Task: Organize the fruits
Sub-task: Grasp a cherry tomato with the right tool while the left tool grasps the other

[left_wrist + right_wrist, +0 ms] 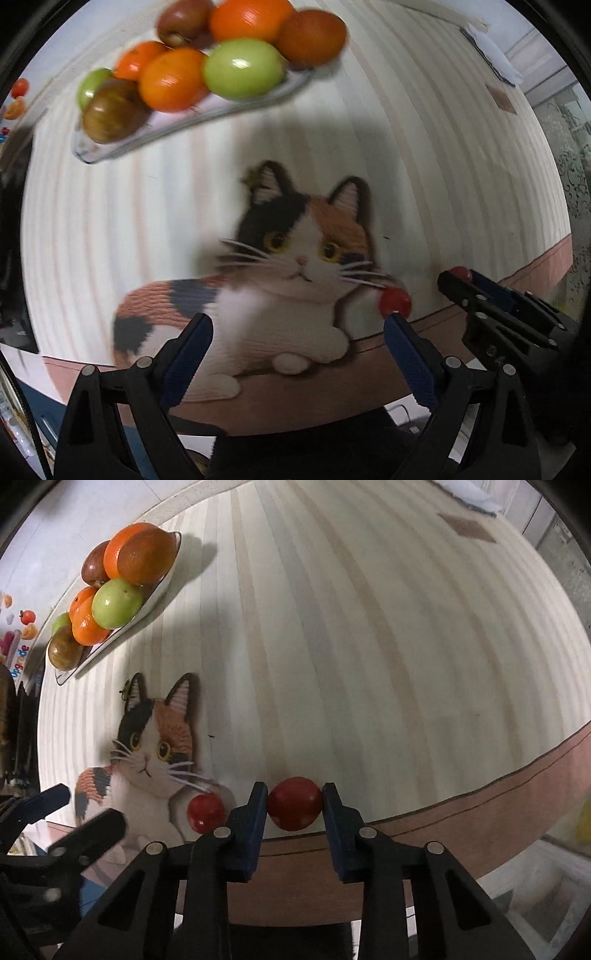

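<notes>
Two small red fruits lie near the front edge of a cat-pattern mat. My right gripper points down and is shut on one red fruit, its blue pads pressing both sides. The other red fruit sits just to its left, by the cat's paw. In the left wrist view that loose fruit lies at the tip of the right-hand finger of my left gripper, which stands open with nothing between its fingers. A glass plate holds several oranges, green apples and brownish fruits at the far left.
The pale ribbed mat has a pink border along its near edge, where the table ends. Small colourful items sit beyond the plate at the far left. My right gripper shows at the right of the left wrist view.
</notes>
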`<state>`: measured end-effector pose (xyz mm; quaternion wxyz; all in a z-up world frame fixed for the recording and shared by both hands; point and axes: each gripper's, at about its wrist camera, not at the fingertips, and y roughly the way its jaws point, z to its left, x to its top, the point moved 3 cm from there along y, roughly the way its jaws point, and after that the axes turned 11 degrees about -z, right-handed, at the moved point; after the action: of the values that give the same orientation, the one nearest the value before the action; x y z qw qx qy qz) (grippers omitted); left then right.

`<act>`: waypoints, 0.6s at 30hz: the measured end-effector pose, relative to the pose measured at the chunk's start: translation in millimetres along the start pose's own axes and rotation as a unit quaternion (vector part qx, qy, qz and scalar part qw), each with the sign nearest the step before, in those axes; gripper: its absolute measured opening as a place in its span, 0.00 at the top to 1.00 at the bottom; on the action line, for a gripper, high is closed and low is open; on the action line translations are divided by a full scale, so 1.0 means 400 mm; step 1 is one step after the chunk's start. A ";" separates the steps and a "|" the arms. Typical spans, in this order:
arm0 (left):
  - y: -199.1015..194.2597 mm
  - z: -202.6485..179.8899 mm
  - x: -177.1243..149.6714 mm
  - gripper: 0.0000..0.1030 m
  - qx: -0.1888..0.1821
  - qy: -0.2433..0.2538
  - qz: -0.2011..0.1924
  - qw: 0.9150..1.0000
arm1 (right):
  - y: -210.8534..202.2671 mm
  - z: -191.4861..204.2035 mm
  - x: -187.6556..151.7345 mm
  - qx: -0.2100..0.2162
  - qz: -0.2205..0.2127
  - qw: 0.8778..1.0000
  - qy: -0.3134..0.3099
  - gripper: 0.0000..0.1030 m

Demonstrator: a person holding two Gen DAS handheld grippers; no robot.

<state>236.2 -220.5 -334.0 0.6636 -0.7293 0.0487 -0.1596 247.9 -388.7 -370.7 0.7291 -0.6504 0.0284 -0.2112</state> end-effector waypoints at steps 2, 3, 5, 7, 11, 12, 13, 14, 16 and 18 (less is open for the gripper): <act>0.014 -0.023 -0.001 0.08 -0.016 0.005 0.006 1.000 | -0.018 -0.019 0.001 -0.002 -0.009 1.000 0.006 0.69; 0.022 -0.040 -0.002 0.08 -0.023 0.012 0.008 1.000 | -0.027 -0.035 0.001 -0.008 -0.013 1.000 0.007 0.69; 0.034 -0.068 -0.003 0.10 -0.032 0.025 0.008 0.999 | -0.049 -0.067 0.005 -0.014 -0.018 1.000 0.016 0.69; 0.046 -0.099 -0.005 0.18 -0.043 0.038 0.008 0.998 | -0.064 -0.094 0.006 -0.021 -0.022 0.999 0.020 0.69; 0.074 -0.147 -0.015 0.45 -0.049 0.062 0.021 0.997 | -0.077 -0.136 0.017 -0.031 -0.022 0.999 0.031 0.69; 0.079 -0.155 -0.017 0.47 -0.047 0.067 0.022 0.996 | -0.077 -0.146 0.020 -0.032 -0.021 0.999 0.034 0.69; 0.076 -0.164 -0.016 0.48 -0.043 0.074 0.012 0.996 | -0.079 -0.152 0.020 -0.034 -0.020 0.999 0.035 0.69; 0.075 -0.170 -0.016 0.54 -0.044 0.079 0.010 0.996 | -0.080 -0.158 0.021 -0.035 -0.021 0.999 0.036 0.69; 0.073 -0.179 -0.013 0.62 -0.039 0.087 0.005 0.995 | -0.086 -0.174 0.024 -0.034 -0.021 0.998 0.041 0.69; 0.072 -0.184 -0.013 0.70 -0.035 0.093 0.001 0.995 | -0.089 -0.179 0.028 -0.033 -0.023 0.998 0.043 0.69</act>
<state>213.6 -292.4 -358.1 0.6308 -0.7337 0.1168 -0.2240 225.8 -461.9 -344.9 0.7004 -0.6649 0.0517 -0.2542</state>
